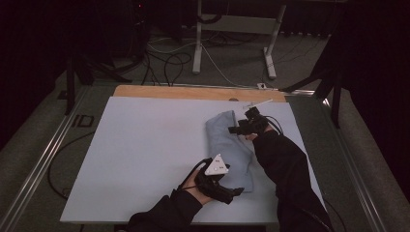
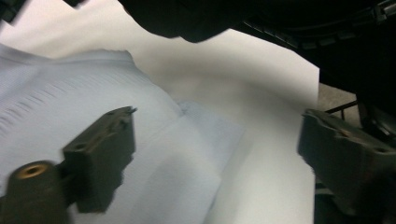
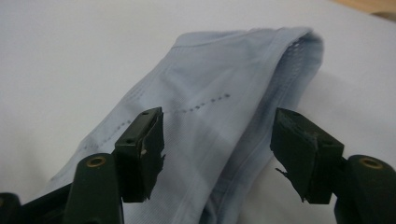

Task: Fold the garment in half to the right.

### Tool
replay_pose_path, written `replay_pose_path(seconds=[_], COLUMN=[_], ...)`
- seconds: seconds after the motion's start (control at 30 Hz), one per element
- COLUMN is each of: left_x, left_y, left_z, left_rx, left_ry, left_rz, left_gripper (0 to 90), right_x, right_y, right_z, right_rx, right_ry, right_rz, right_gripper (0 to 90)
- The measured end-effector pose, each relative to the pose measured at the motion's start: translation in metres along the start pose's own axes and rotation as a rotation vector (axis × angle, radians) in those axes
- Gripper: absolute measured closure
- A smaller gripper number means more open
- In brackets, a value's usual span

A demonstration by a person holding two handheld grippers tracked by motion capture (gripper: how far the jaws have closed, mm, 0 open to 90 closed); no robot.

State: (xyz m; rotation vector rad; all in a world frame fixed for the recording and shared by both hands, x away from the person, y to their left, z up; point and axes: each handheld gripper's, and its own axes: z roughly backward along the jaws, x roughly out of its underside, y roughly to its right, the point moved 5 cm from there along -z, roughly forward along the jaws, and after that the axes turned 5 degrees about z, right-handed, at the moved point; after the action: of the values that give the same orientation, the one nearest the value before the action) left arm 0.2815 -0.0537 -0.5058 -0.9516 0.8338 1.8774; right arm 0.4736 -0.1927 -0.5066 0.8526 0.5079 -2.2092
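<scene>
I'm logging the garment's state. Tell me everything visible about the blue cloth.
The cloth is pale blue, thin knit fabric with stitched seams, a dotted line and a mesh strip along one edge. It lies folded into a long narrow bundle on the white board, right of centre. Both open grippers hover at its ends: left, right.

The pale white-covered worktop (image 1: pixel 145 154) lies bare across its left half. On the right half, a folded light-blue fabric garment (image 1: pixel 229 140) lies between both tools, and a dark-sleeved forearm (image 1: pixel 285 164) crosses beside it.
</scene>
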Motion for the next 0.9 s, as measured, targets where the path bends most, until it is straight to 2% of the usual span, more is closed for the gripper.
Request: replay_pose_path(seconds=[0.03, 0.07, 0.2, 0.43, 0.6, 0.67, 0.73, 0.8, 0.83, 0.87, 0.9], left_x=[0.000, -0.001, 0.000, 0.010, 0.016, 0.018, 0.020, 0.020, 0.023, 0.025, 0.026], left_y=[-0.001, -0.003, -0.010, -0.022, -0.029, -0.032, -0.033, -0.033, -0.036, -0.037, -0.038], left_z=[0.002, 0.005, 0.017, 0.039, 0.049, 0.055, 0.061, 0.063, 0.068, 0.071, 0.074], left_rx=[-0.012, -0.024, -0.028, -0.053, -0.060, -0.069, -0.076, -0.081, -0.089, -0.092, -0.095], left_ry=[0.004, 0.015, 0.040, 0.038, 0.037, 0.043, 0.039, 0.041, 0.038, 0.040, 0.039], left_rz=[-0.001, -0.001, -0.006, 0.002, 0.023, 0.028, 0.017, 0.015, 0.020, 0.023, 0.024], left_gripper=[0.4, 0.1, 0.1, 0.1, 0.1, 0.1, 0.1, 0.1, 0.1, 0.1, 0.1], right_x=[0.001, 0.002, 0.008, 0.023, 0.033, 0.037, 0.038, 0.037, 0.037, 0.037, 0.037], right_y=[-0.001, -0.002, -0.009, -0.014, -0.012, -0.013, -0.015, -0.016, -0.016, -0.017, -0.018], right_z=[0.000, 0.001, 0.001, 0.003, 0.004, 0.003, 0.002, 0.002, 0.001, 0.000, 0.000], right_rx=[-0.003, -0.010, -0.040, -0.051, -0.076, -0.090, -0.096, -0.094, -0.087, -0.084, -0.075], right_ry=[-0.003, 0.001, -0.007, -0.033, -0.046, -0.054, -0.056, -0.058, -0.059, -0.067, -0.077], right_rz=[-0.002, -0.005, -0.022, -0.039, -0.068, -0.078, -0.076, -0.074, -0.077, -0.065, -0.056], right_gripper=[34.0, 33.7, 33.1, 33.2, 38.0, 44.6, 50.9, 53.1, 57.2, 66.1, 69.7])
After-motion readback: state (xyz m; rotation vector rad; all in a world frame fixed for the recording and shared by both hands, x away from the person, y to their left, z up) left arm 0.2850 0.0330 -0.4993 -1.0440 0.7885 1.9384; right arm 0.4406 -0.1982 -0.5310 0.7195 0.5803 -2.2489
